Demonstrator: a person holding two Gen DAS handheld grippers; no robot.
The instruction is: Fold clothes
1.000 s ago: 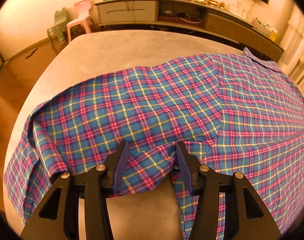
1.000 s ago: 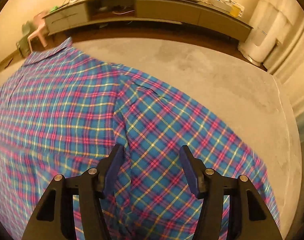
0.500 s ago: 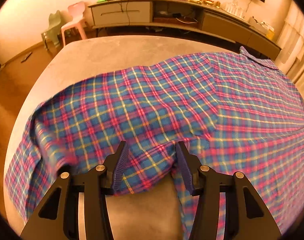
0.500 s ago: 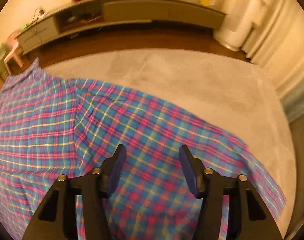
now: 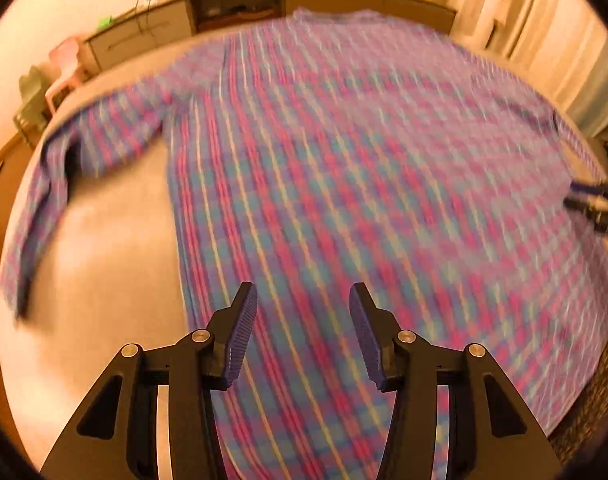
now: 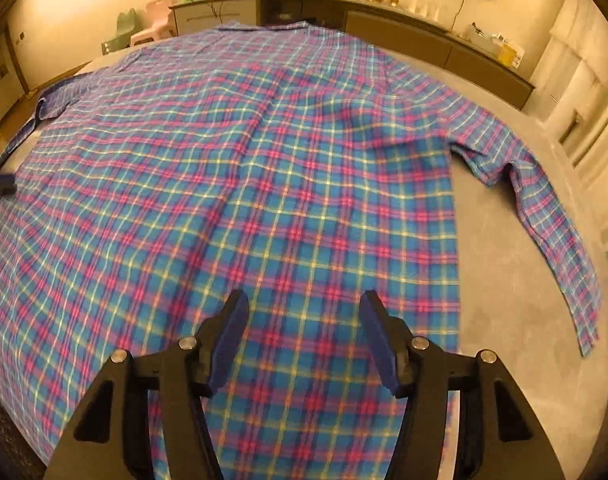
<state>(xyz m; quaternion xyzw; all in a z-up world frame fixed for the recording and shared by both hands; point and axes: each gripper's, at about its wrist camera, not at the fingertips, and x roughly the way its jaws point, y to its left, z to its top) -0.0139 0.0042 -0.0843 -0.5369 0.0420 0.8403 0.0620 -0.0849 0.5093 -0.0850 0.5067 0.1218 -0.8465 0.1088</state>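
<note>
A blue, pink and yellow plaid shirt (image 6: 263,160) lies spread flat on the grey surface (image 6: 504,280), collar (image 6: 263,26) at the far side. Its right sleeve (image 6: 544,220) bends down along the right edge. In the blurred left wrist view the shirt (image 5: 344,160) fills the frame, and its left sleeve (image 5: 43,200) trails off the surface's left edge. My left gripper (image 5: 302,288) is open above the lower left body of the shirt, holding nothing. My right gripper (image 6: 304,296) is open above the lower right body, also holding nothing.
A long low sideboard (image 6: 424,32) with small items on top runs along the far wall. A pink chair (image 6: 159,16) and a green one (image 6: 123,24) stand at its left end. Pale curtains (image 5: 564,40) hang on the right. Bare grey surface (image 5: 103,260) lies left of the shirt body.
Both grippers have left the sleeve areas and swung round to face the collar across the shirt's body. The sleeve fold is no longer between the left fingers. Both stay open.
</note>
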